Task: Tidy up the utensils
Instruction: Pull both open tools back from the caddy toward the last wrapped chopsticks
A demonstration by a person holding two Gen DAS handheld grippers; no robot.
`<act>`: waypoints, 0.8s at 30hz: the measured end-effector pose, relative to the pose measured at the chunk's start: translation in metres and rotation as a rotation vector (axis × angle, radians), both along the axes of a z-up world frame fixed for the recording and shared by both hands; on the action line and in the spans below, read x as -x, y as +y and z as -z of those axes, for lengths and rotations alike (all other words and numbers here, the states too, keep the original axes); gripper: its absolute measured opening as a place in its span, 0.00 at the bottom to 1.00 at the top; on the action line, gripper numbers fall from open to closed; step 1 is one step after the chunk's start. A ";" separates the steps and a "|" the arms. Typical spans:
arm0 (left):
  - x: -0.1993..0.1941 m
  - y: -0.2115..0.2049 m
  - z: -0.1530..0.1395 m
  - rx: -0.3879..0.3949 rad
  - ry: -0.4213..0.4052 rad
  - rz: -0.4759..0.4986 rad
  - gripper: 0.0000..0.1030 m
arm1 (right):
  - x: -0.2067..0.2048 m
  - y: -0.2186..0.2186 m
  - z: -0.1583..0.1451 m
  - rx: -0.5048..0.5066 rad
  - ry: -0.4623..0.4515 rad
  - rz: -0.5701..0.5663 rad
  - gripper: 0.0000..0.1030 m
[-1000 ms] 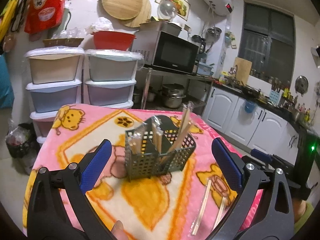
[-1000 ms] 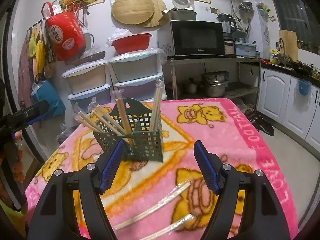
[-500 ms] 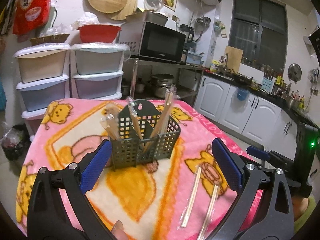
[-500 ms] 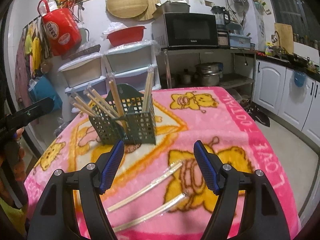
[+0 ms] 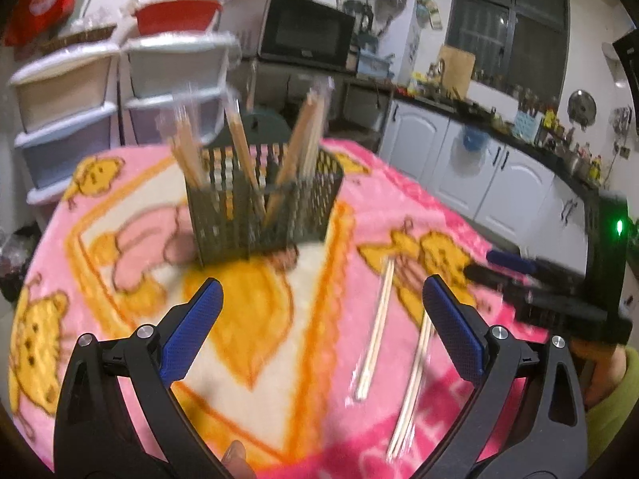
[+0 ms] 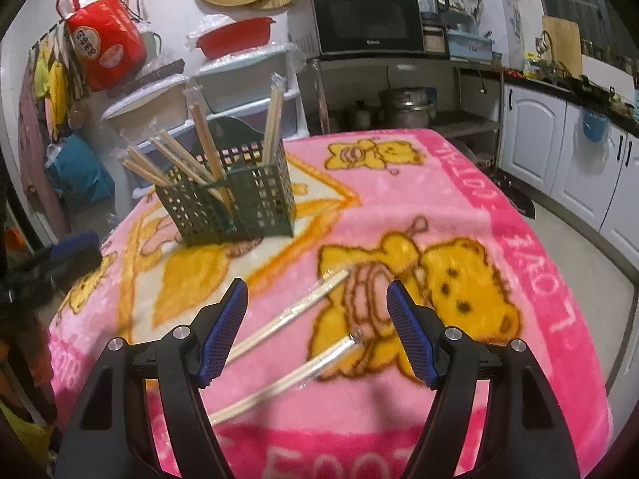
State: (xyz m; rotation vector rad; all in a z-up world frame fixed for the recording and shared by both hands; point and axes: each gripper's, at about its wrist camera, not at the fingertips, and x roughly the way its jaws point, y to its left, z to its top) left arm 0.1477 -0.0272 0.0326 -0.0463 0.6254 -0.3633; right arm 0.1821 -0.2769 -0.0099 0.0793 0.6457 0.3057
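Note:
A dark green mesh utensil holder [image 5: 263, 207] stands on the pink bear blanket [image 5: 120, 219] and holds several wrapped chopstick pairs. It also shows in the right wrist view [image 6: 229, 203]. Two wrapped chopstick pairs lie flat on the blanket: one [image 6: 287, 315] nearer the holder, one [image 6: 287, 379] closer to me. In the left wrist view they show as a far pair [image 5: 375, 323] and a near pair [image 5: 411, 383]. My left gripper [image 5: 319, 299] is open and empty, above the blanket. My right gripper [image 6: 315, 295] is open and empty, just above the two loose pairs.
Stacked plastic drawers [image 6: 223, 92] and a microwave [image 6: 367, 26] on a metal rack stand behind the table. White kitchen cabinets [image 6: 559, 147] line the right wall. The blanket's edge drops off at the near and right sides.
Both grippers have moved down and toward the two loose chopstick pairs; the holder has shifted left and away in the right wrist view. Both stay open.

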 end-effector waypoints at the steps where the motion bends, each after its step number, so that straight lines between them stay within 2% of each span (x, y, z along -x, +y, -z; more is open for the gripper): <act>1: -0.001 0.001 0.005 -0.005 0.018 0.008 0.90 | 0.000 -0.001 0.003 -0.001 0.008 0.002 0.67; 5: 0.004 -0.003 0.033 -0.016 0.096 0.046 0.89 | -0.003 -0.004 0.015 0.010 0.048 0.005 0.67; 12: 0.011 -0.013 0.065 -0.024 0.186 0.105 0.74 | -0.006 -0.007 0.036 0.014 0.123 0.005 0.66; 16: 0.010 -0.017 0.075 -0.026 0.225 0.133 0.64 | -0.011 -0.007 0.047 0.012 0.161 0.002 0.60; 21: 0.006 -0.023 0.088 -0.025 0.278 0.155 0.47 | -0.024 -0.013 0.061 -0.030 0.212 0.009 0.52; 24: 0.006 -0.026 0.091 -0.035 0.279 0.163 0.44 | -0.035 -0.016 0.068 -0.060 0.239 0.014 0.45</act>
